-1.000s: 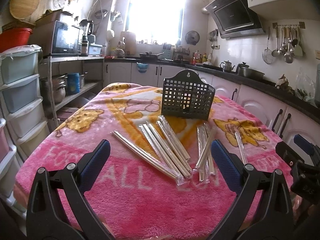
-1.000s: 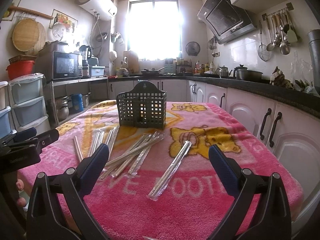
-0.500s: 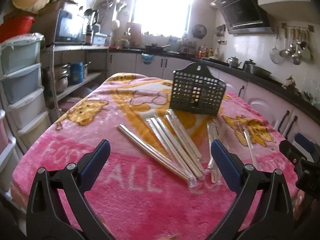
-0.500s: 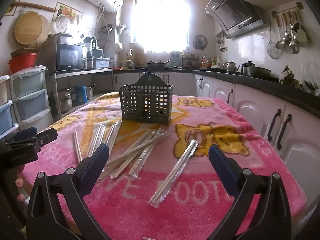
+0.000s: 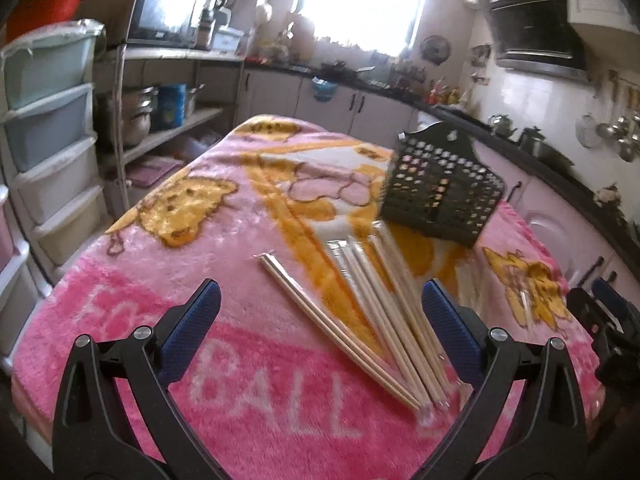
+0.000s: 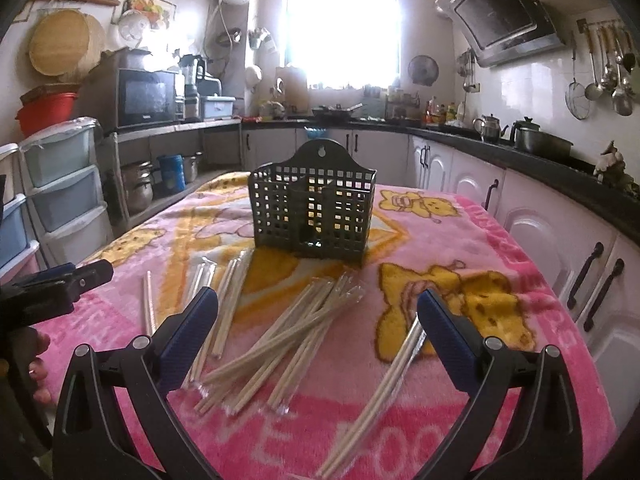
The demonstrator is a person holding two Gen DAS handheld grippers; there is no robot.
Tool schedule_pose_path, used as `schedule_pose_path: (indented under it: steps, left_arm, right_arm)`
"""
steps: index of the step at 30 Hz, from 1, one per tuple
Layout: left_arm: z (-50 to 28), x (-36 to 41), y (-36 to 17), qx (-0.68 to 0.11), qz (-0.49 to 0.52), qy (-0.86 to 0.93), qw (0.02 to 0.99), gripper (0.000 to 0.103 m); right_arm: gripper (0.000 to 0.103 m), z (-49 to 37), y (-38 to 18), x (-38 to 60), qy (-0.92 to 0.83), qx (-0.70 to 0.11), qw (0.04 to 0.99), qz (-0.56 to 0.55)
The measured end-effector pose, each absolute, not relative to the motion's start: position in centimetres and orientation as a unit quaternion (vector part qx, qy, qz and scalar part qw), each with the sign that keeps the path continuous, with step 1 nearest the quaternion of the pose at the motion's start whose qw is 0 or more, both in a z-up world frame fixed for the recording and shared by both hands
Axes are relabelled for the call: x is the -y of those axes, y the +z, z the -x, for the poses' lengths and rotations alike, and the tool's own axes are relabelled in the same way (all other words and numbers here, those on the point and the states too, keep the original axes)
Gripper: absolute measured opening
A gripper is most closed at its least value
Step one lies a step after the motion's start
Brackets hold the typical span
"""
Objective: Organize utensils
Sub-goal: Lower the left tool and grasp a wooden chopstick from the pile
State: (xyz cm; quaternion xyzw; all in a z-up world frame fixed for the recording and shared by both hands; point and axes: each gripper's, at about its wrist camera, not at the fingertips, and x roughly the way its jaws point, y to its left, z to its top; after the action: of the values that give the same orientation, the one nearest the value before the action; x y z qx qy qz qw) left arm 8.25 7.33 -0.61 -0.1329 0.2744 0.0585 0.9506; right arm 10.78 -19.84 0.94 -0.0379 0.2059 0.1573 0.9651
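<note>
Several wrapped pairs of chopsticks lie scattered on a pink blanket-covered table. A dark perforated utensil basket stands upright behind them. My left gripper is open, low over the near-left chopsticks, one pair lying between its blue pads. My right gripper is open above the middle pile; a lone pair lies by its right finger. Each gripper shows at the edge of the other's view.
Plastic drawer units and a shelf with a microwave stand left of the table. Counter and white cabinets run along the right, with pots and hanging ladles. A hand shows at left.
Both grippers have moved forward and lower toward the chopsticks. The left view has tilted and swung left, now blurred. Both stay open and the chopsticks have not moved.
</note>
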Motion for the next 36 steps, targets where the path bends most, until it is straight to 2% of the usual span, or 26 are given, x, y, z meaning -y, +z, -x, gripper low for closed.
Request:
schedule_pose_path:
  steps: [6,11,16,19,21,26,28,30,32,34,36]
  left_arm:
    - [-12.2,-9.1,-1.5,-0.325,0.168,0.058,0.929,0.092]
    - [-14.7,-10.1,-2.3,-0.362,0.19,0.058,0.911,0.091]
    - [-16.3,-11.7,-3.9,-0.409,0.23,0.058,0.881,0.077]
    - [-16.8,-12.4,-4.9,-0.434,0.253,0.057,0.863,0.068]
    - [-17.0,-12.7,-5.3,-0.441,0.264,0.056,0.856,0.064]
    - [-17.9,-12.9,-5.3,-0.448,0.265,0.056,0.852,0.059]
    - [-18.3,-13.1,-5.4,-0.452,0.266,0.062,0.849,0.051]
    - [-18.8,-13.0,-5.4,-0.456,0.259,0.061,0.849,0.048]
    - [-19.5,-13.0,-5.4,-0.459,0.254,0.062,0.849,0.039]
    - [-19.8,-13.1,-5.4,-0.459,0.252,0.063,0.85,0.024]
    - [-20.1,-13.3,-5.5,-0.459,0.251,0.058,0.85,0.014]
  right_arm:
    - [0.097,-14.1,0.8,18.8,0.142,-0.229,0.962,0.046]
    - [0.097,-17.7,0.1,18.6,0.13,-0.279,0.951,0.041]
    - [0.096,-21.0,-1.1,19.0,0.128,-0.336,0.933,0.008]
    - [0.087,-22.7,-2.1,19.3,0.129,-0.37,0.92,-0.013]
    - [0.085,-23.8,-2.7,19.2,0.127,-0.392,0.911,-0.021]
    - [0.074,-26.3,-4.7,19.5,0.129,-0.442,0.886,-0.054]
    - [0.067,-26.8,-5.3,19.7,0.134,-0.459,0.875,-0.069]
    - [0.061,-27.4,-5.9,20.0,0.139,-0.478,0.862,-0.093]
    - [0.053,-27.7,-5.9,20.3,0.138,-0.477,0.862,-0.102]
    - [0.045,-28.0,-5.7,20.6,0.141,-0.481,0.858,-0.114]
    - [0.039,-28.4,-5.8,21.1,0.142,-0.487,0.852,-0.129]
